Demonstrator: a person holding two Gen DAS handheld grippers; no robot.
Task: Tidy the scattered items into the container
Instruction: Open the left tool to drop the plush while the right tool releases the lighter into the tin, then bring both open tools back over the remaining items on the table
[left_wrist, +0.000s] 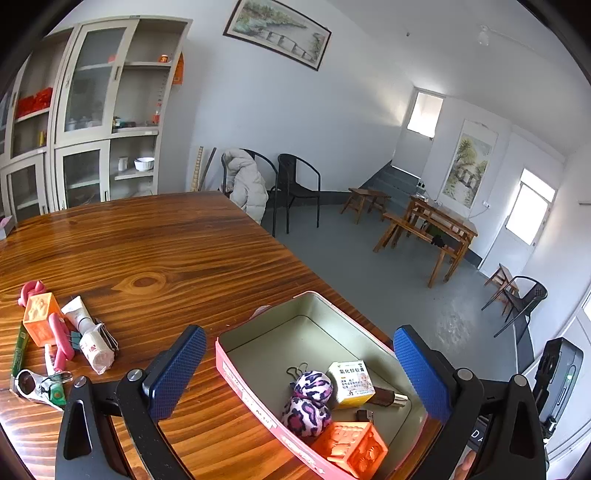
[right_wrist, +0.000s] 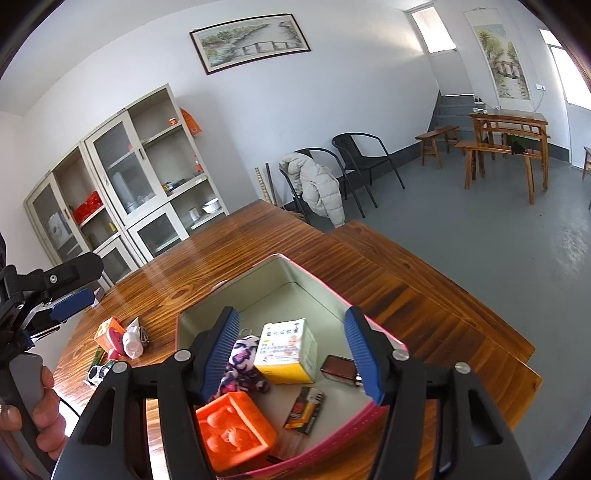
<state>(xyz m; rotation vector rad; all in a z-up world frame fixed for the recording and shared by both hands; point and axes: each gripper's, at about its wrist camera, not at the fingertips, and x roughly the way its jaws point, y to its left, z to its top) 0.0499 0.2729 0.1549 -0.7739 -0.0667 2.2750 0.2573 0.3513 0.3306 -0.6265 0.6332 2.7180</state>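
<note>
Your left claw (left_wrist: 299, 373) stands at its widest, nothing between the blue pads; the pink tin (left_wrist: 258, 397) lies just ahead and below, its near wall crossing the gap. Your right claw (right_wrist: 291, 354) is partly spread over the same tin (right_wrist: 334, 435), pads touching nothing

Inside the tin, ahead of the right claw: yellow-and-white box (right_wrist: 286, 350) midway between the fingers; purple patterned cloth piece (right_wrist: 240, 363) just beside the left-hand pad; orange embossed cube (right_wrist: 234, 430) close under that finger, against the near wall; lighter (right_wrist: 304, 408) flat on the tin floor below the box; dark brown item (right_wrist: 338, 367) near the right-hand pad, identity not clear

Still loose on the bench (left_wrist: 166, 251), well off to the left of the left claw: second orange cube (left_wrist: 38, 319), white tube (left_wrist: 79, 314), white roll (left_wrist: 96, 350), pink pieces (left_wrist: 61, 334), binder clip (left_wrist: 75, 339), green strip (left_wrist: 19, 350), sunglasses (left_wrist: 27, 382), all huddled together and touching

Your hand (right_wrist: 40, 410) grips the left handle at the edge of the right view
</note>
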